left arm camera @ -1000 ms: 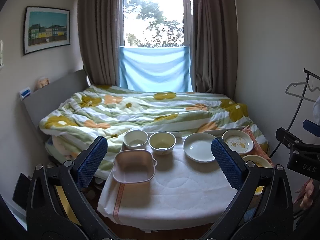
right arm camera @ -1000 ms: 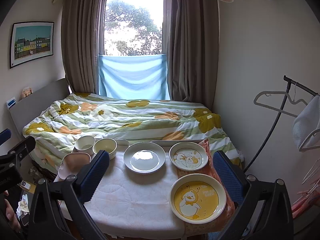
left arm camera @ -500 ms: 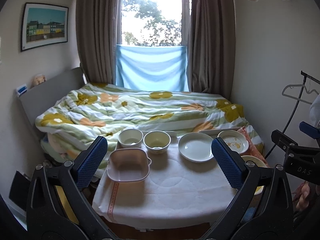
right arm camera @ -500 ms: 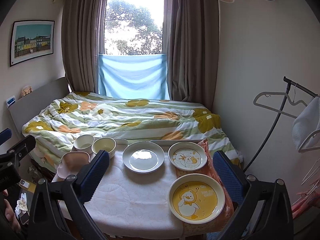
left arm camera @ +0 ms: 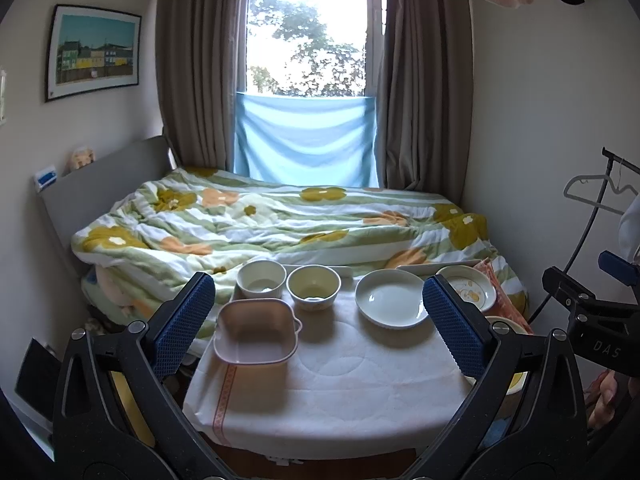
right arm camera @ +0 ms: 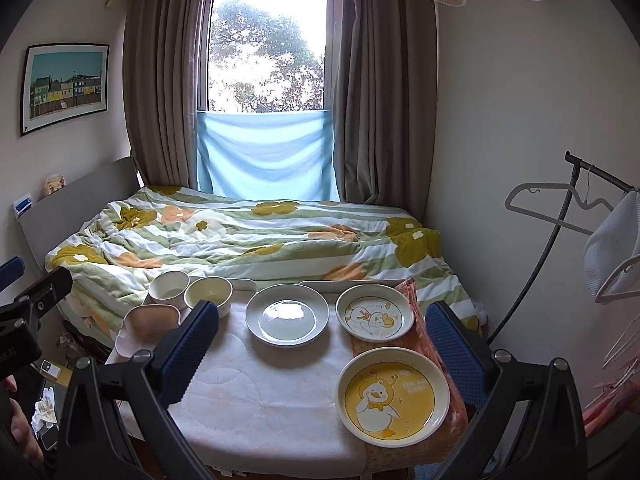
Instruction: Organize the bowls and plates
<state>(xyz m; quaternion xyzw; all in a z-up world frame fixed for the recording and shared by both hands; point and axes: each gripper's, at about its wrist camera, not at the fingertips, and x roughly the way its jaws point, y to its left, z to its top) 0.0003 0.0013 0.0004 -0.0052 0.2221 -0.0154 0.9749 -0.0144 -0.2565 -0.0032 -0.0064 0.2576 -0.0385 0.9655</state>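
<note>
- Left gripper (left arm camera: 319, 322): fingers spread wide, nothing between them; it hangs above the near part of the table (left arm camera: 340, 392), apart from all the dishes.
- Right gripper (right arm camera: 322, 346): fingers likewise spread wide and empty, held above the table's near edge.
- Pink dish (left arm camera: 256, 331): squarish, with small handles, at the left of the white cloth.
- White bowl (left arm camera: 261, 279) and yellow bowl (left arm camera: 313, 287): side by side just behind the pink dish, both upright.
- Plain plate (right arm camera: 287, 314): near the middle of the far side, to the right of the yellow bowl.
- Small duck plate (right arm camera: 375, 317): just right of the plain plate, on an orange cloth (right arm camera: 424, 344).
- Large yellow duck plate (right arm camera: 393, 395): nearest the camera, in front of the small duck plate, also on the orange cloth.
- Bed (right arm camera: 248, 236): with a flowered quilt, directly behind the table.
</note>
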